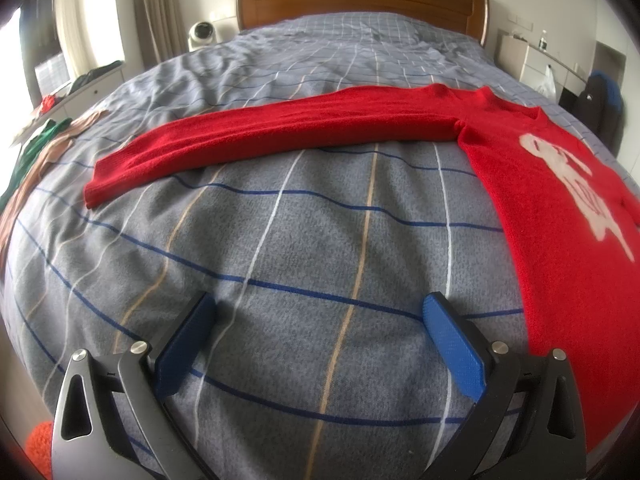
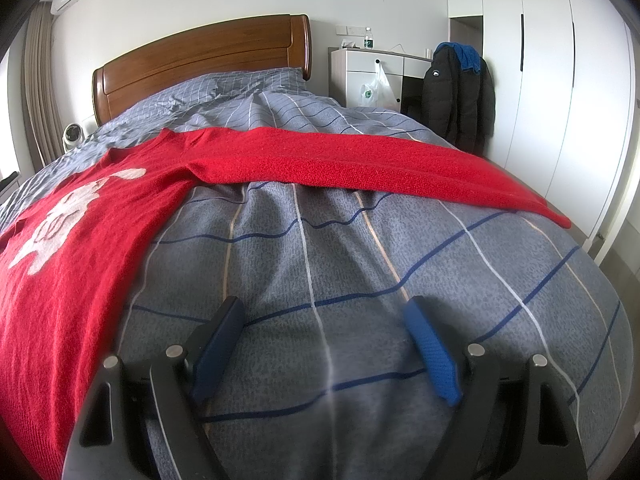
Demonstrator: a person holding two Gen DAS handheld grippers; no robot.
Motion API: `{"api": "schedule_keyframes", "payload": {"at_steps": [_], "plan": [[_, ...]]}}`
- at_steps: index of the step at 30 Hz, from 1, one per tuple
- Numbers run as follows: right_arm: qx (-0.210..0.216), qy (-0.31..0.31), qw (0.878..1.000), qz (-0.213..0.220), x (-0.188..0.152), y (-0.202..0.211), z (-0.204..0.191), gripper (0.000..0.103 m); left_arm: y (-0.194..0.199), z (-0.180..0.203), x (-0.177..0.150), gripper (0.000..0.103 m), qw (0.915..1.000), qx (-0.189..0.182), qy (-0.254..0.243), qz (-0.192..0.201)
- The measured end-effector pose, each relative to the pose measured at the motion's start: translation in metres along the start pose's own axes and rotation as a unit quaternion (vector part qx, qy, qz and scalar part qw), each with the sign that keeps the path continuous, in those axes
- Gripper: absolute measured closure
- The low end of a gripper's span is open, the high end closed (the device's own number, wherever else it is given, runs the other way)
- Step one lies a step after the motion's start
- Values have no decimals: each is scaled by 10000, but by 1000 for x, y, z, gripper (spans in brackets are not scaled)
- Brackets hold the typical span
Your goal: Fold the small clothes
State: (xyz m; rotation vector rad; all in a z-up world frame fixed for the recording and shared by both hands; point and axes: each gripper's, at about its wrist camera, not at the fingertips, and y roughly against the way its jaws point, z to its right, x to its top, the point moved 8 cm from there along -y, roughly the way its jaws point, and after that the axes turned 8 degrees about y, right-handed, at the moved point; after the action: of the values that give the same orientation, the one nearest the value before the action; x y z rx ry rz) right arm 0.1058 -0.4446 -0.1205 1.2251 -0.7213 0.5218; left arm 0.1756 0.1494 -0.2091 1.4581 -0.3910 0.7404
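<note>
1. The left gripper (image 1: 320, 312) has its jaws wide apart, holding nothing, above the checked bedcover (image 1: 280, 240).
2. The right gripper (image 2: 326, 316) is the same.
3. The red sweater (image 1: 560, 208) lies flat between them, sleeves spread sideways.

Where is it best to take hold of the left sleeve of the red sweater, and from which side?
Probably at the cuff of the left sleeve. It lies flat and straight, ending free on the bedspread. Bring the open left tongs from the outer end, pinching the edge.
</note>
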Motion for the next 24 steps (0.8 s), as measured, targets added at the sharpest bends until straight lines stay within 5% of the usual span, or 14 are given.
{"api": "schedule_keyframes", "payload": {"at_steps": [11, 16, 20, 24], "plan": [[-5, 50, 9999, -161, 2, 1, 0, 21, 0, 0, -1, 0, 10000, -16, -2, -8], [896, -841, 9920, -306, 20, 23, 29, 21, 1, 0, 0, 0, 10000, -3, -17, 7], [1278, -2238, 9662, -86, 32, 36, 99, 21, 1, -1, 1, 0, 10000, 37, -21, 28], [2072, -3832, 8992, -402, 19, 11, 149, 29, 0, -2, 2, 0, 10000, 40, -33, 51]]}}
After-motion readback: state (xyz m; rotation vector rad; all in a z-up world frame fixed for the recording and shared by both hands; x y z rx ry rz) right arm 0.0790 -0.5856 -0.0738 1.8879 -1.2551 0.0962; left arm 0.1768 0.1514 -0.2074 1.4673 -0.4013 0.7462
